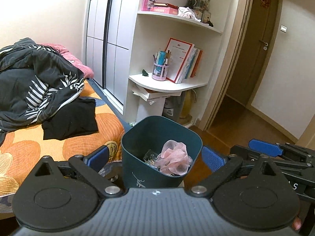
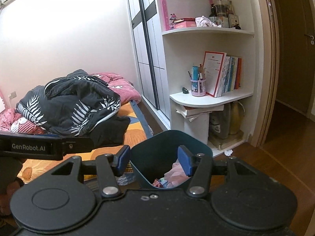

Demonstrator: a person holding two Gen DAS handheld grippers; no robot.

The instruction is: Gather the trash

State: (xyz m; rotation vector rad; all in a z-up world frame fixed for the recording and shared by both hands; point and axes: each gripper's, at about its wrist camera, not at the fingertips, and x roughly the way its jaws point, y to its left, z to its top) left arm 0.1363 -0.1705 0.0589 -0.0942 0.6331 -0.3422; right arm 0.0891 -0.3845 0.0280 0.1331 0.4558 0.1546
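A dark teal trash bin (image 1: 149, 169) stands on the floor right in front of both grippers, also in the right wrist view (image 2: 163, 147). It holds a pink mesh puff (image 1: 174, 159) and other scraps (image 2: 159, 182). My left gripper (image 1: 155, 157) is open, its blue pads either side of the bin, not touching it. My right gripper (image 2: 154, 160) is open; its left pad is outside the bin's left wall and its right pad is over the bin's opening. A small white crumpled scrap (image 2: 228, 152) lies on the floor by the shelf base.
A bed (image 1: 29, 143) with an orange cover, a dark leaf-print quilt (image 1: 35, 74) and black clothes lies left. A white shelf unit (image 1: 167, 82) with books and a pen cup stands behind the bin. An open doorway (image 1: 256, 78) is on the right.
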